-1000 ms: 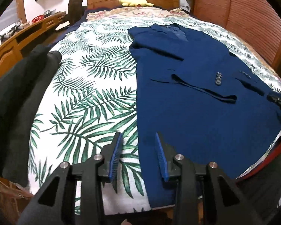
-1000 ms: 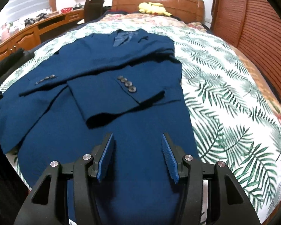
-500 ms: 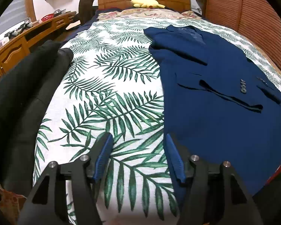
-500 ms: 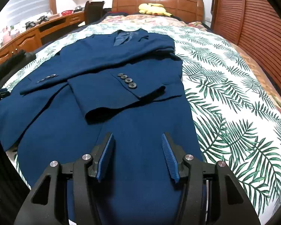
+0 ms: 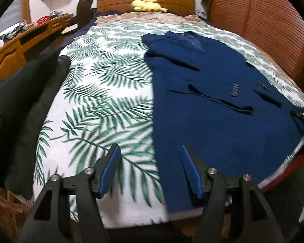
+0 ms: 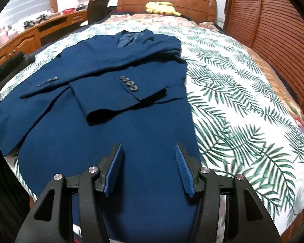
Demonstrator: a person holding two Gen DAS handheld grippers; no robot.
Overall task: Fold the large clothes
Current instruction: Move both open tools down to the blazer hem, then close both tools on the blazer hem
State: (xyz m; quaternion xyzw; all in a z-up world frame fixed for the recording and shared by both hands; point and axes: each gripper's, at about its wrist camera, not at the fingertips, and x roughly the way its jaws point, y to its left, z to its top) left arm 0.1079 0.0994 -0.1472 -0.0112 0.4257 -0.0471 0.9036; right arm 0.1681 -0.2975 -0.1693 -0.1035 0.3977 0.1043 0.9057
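Hovering both spread, empty tools, left tool [image 5: 150, 169] and right tool [image 6: 147, 167], over the navy suit jacket [image 6: 111, 109] hem on the bed [image 6: 243, 109], so I'd guess next is pinching the bottom corners and folding up.

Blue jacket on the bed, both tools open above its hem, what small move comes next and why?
Probably lower the left tool onto the blue jacket hem edge beneath it. Both sleeves already lie across the front, and the right tool hovers open over the hem.

We lose the blue jacket's [image 6: 103, 125] near hem behind the right gripper [image 6: 149, 170]; palm-leaf bedspread [image 5: 103, 105] smears with blur.
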